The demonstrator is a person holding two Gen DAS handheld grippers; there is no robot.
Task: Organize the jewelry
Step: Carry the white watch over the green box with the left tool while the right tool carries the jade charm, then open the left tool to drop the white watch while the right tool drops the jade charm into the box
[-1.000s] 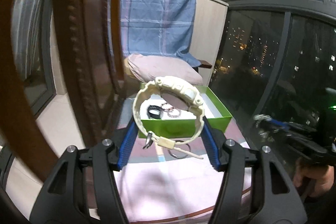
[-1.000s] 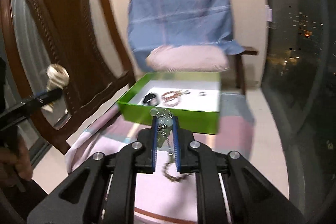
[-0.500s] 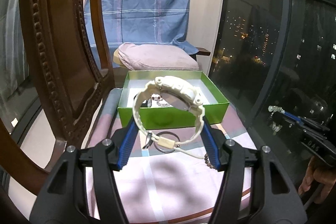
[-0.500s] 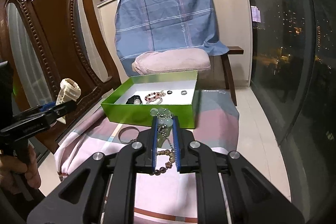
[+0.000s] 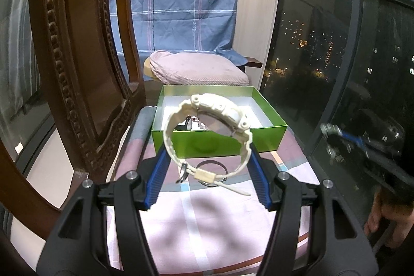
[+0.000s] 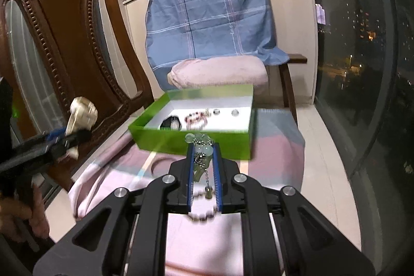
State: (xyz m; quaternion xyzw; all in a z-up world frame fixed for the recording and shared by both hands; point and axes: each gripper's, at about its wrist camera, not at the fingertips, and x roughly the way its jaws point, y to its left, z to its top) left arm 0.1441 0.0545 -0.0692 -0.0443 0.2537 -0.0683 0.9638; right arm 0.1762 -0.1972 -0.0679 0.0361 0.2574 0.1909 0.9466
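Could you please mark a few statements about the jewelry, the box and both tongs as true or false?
1. The left tongs grip a cream plastic wristwatch. True.
2. The right tongs are empty. False: they pinch a pale green bead charm on a metal chain.
3. The green cardboard box is lidless and already holds jewelry. True.
4. A metal bangle lies inside the box. False: it lies on the pink cloth in front of it.

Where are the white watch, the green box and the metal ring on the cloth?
white watch point(image 5: 220, 105), left wrist view, on its case.
green box point(image 5: 220, 144), left wrist view, on its front wall.
metal ring point(image 5: 221, 164), left wrist view, on its far edge.
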